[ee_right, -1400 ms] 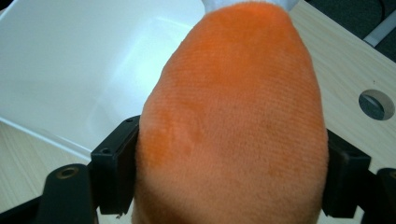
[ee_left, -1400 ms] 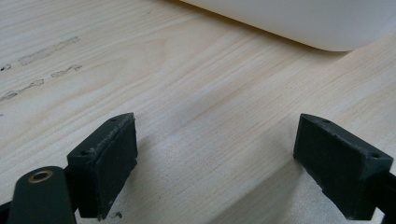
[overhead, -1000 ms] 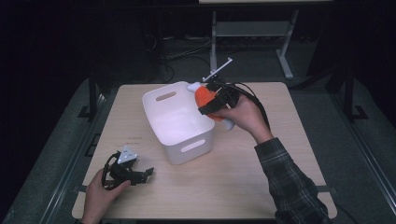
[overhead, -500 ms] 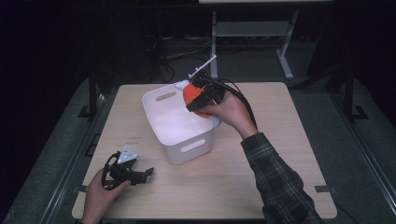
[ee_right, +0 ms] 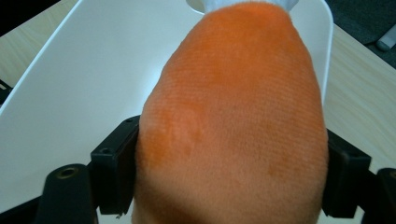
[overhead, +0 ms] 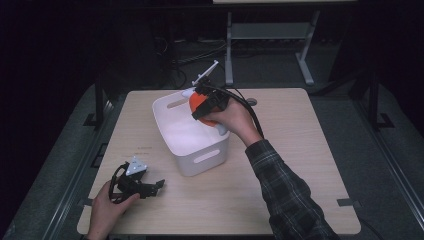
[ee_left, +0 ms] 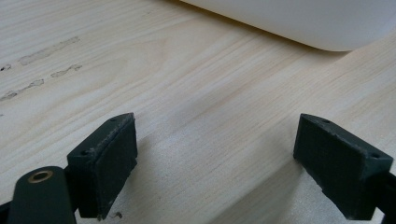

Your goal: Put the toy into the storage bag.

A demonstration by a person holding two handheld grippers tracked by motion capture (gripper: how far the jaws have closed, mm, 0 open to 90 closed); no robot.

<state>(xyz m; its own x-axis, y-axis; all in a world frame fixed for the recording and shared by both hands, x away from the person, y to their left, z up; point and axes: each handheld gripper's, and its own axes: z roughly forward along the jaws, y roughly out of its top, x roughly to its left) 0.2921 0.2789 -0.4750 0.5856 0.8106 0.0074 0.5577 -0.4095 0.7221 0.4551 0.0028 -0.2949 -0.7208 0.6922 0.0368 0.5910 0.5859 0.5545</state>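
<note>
High view: the right gripper (overhead: 200,106) is held over the far rim of the white bin (overhead: 192,161), near the table's far edge, and is clamped on an orange plush toy (ee_right: 233,126). The bin's open interior lies directly below and toward the near side. The toy's long axis runs along the jaws. The left gripper (ee_left: 229,168) rests spread and empty near the table's near left corner, well apart from the bin.

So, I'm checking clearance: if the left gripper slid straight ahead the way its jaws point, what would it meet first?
Probably the white bin; bare table lies before the open left gripper.
</note>
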